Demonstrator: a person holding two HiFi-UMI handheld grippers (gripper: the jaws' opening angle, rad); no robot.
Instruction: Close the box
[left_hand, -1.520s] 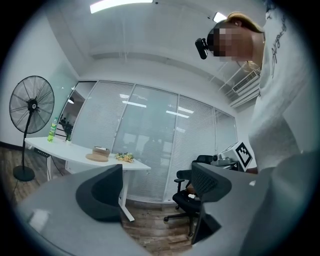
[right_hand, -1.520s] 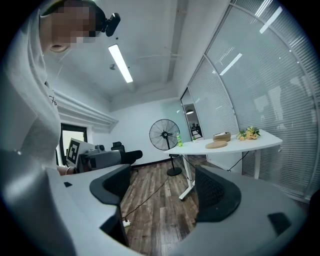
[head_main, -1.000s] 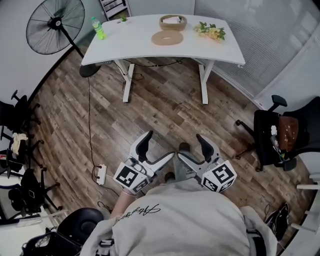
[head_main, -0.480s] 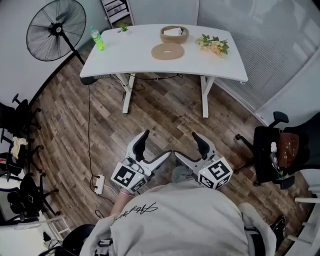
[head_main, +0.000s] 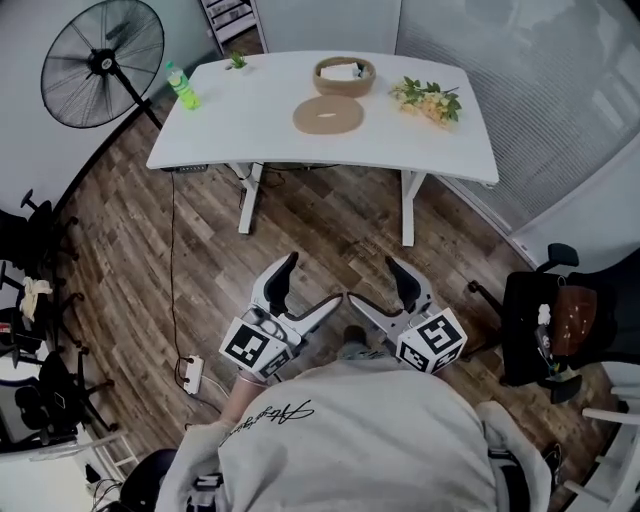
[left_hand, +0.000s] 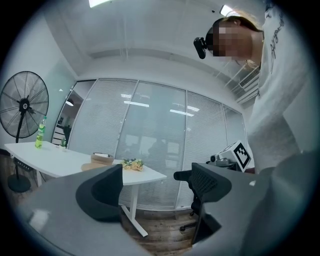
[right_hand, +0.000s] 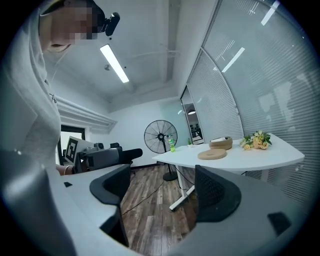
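Note:
A round woven box (head_main: 344, 75) stands open on the far side of a white table (head_main: 240, 125), and its flat round lid (head_main: 327, 115) lies on the tabletop just in front of it. Both grippers hang over the wooden floor, well short of the table. The left gripper (head_main: 305, 285) is open and holds nothing; so is the right gripper (head_main: 378, 285). The left gripper view shows the box (left_hand: 102, 158) far beyond the left gripper (left_hand: 155, 190). In the right gripper view the box (right_hand: 221, 142) and lid (right_hand: 212, 154) lie past the right gripper (right_hand: 162, 192).
On the table there are also a green bottle (head_main: 180, 85), a small plant (head_main: 236, 62) and a bunch of flowers (head_main: 428, 100). A standing fan (head_main: 100, 62) is at the left, an office chair (head_main: 545, 330) at the right, and a power strip (head_main: 190, 375) with its cable on the floor.
The table with the box has come nearer and now looks larger in all views. Both grippers have moved forward with the person, staying open and empty.

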